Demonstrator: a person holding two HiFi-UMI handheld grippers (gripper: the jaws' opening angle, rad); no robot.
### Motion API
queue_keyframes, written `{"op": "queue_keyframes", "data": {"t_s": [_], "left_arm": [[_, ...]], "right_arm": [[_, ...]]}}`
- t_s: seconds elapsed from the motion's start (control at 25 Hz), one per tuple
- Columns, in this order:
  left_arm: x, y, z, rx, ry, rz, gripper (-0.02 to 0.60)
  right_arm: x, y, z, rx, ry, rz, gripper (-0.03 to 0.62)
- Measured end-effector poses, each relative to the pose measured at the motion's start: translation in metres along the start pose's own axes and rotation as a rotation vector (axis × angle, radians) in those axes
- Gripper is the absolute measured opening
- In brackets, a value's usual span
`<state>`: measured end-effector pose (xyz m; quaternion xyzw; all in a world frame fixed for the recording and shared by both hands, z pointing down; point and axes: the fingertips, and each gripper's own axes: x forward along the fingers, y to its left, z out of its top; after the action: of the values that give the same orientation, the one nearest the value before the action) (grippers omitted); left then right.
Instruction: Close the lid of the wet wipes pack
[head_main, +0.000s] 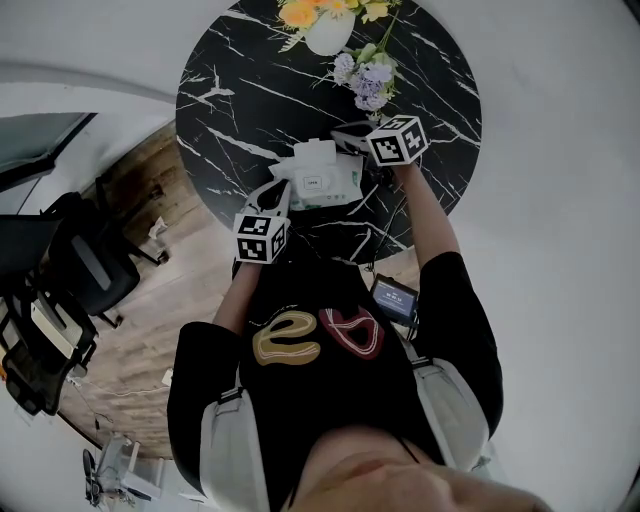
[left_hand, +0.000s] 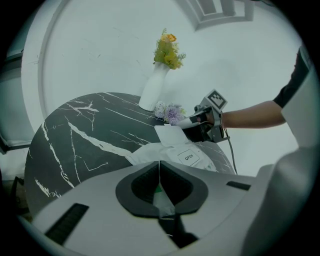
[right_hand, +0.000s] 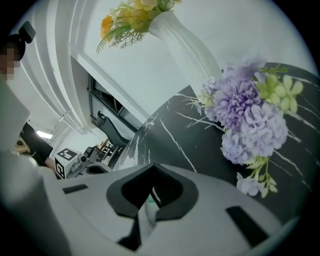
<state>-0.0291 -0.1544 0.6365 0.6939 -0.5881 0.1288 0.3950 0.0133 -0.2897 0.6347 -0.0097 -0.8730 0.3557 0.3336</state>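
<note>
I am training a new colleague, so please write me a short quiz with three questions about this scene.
1. True or false: the lid of the wet wipes pack stands open.
2. The flowers in the white vase are: A red, B yellow, C blue.
3. On what is the left gripper shut?
Key: 1 true; 2 B; 3 an edge of the wet wipes pack.
</note>
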Motion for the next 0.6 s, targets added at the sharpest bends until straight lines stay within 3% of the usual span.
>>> {"op": "queue_keyframes", "data": {"t_s": [0.6], "left_arm": [[0.0005, -0.0002, -0.0004, 0.003, 0.001, -0.003, 0.021]], "right_arm": [[-0.0044, 0.0099, 0.0041, -0.011, -0.027, 0.025, 0.011]]}}
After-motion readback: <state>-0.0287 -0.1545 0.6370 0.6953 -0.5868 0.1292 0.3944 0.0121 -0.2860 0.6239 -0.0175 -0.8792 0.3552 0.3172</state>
